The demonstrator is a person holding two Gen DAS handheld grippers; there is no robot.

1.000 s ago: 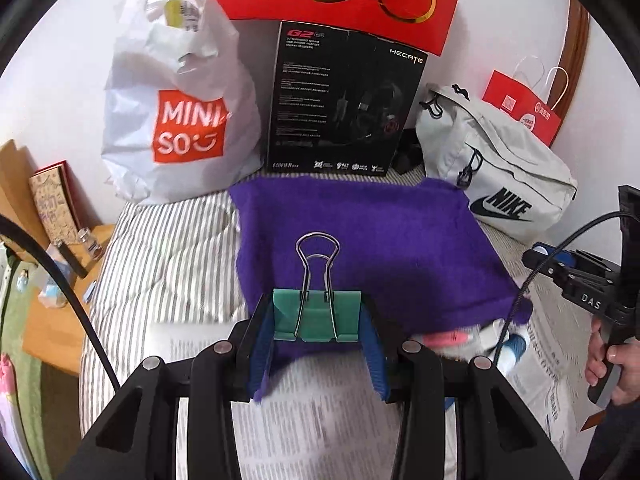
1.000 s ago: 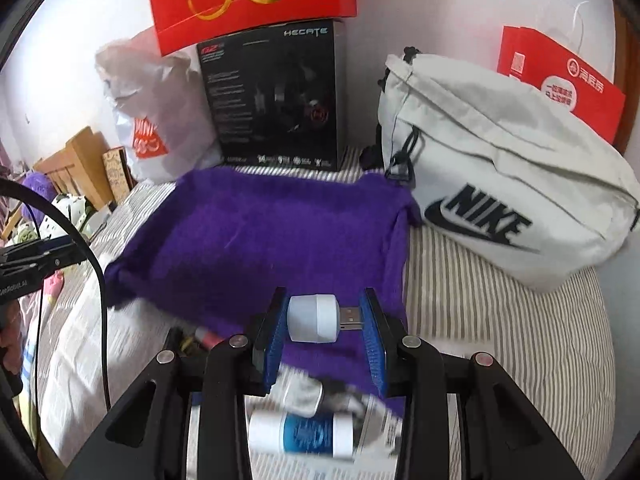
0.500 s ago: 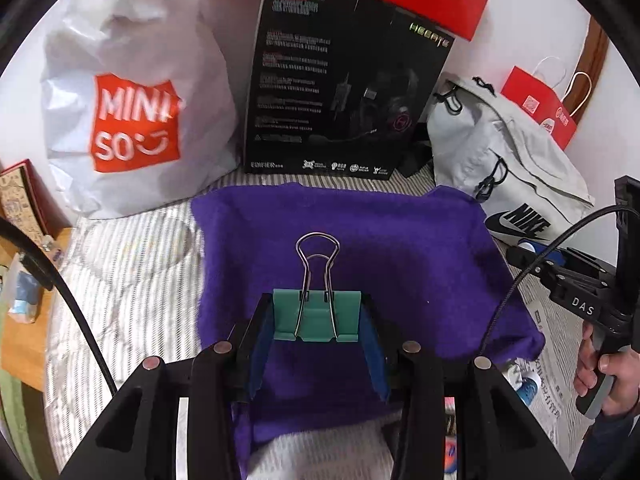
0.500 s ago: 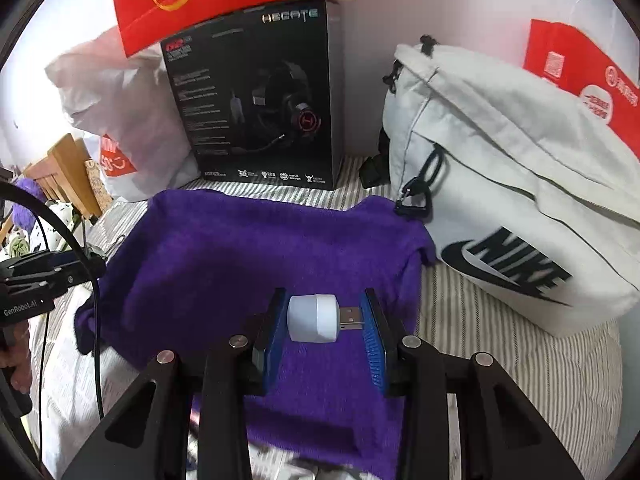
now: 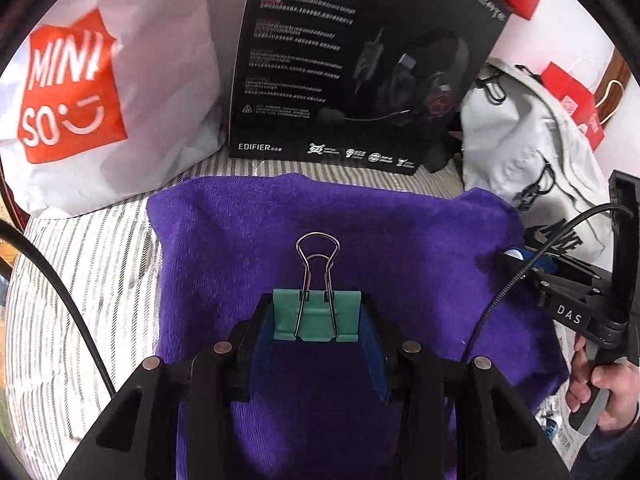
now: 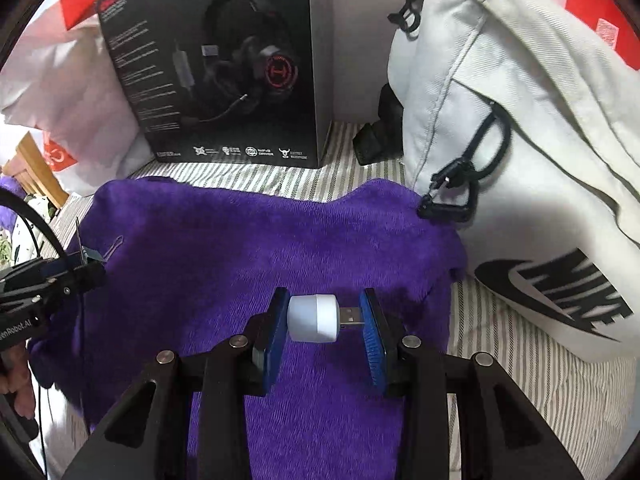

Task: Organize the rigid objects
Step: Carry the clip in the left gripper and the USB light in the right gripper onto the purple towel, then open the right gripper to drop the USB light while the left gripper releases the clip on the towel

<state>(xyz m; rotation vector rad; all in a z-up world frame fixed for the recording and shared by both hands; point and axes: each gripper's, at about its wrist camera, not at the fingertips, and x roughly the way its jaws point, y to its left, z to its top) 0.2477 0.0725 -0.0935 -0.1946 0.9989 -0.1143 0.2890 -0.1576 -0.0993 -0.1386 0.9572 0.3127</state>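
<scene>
Left wrist view: left gripper (image 5: 318,322) jaws closed on a green binder clip (image 5: 316,316), blue pads (image 5: 370,354) pressing its two sides. Clip's wire handles point forward, away from the camera. Gripper and clip sit over the purple towel (image 5: 400,240), which is spread on a striped bed (image 5: 80,280). Cannot tell if the clip touches the towel. Far side, left to right: white Miniso bag (image 5: 100,100), black headset box (image 5: 352,64), grey Nike bag (image 5: 528,152), red paper bag (image 5: 572,100) behind it. At right, the right gripper (image 5: 516,258) reaches in over the towel's right edge, a hand (image 5: 600,392) wrapped on its handle, cable looping off it.

Right wrist view: right gripper (image 6: 325,318) jaws clamped end to end on a small white USB light (image 6: 314,318): white cap against the left pad, metal plug against the right pad. It hangs over the towel (image 6: 240,248), toward the near right part; contact with the towel not clear. Nike bag (image 6: 520,140) just right of the towel, its zip pull resting at the towel's far right corner. Headset box (image 6: 224,60) stands at the far edge. Left gripper (image 6: 86,264) enters at the left edge over the towel, clip (image 6: 90,254) in it seen edge-on.
</scene>
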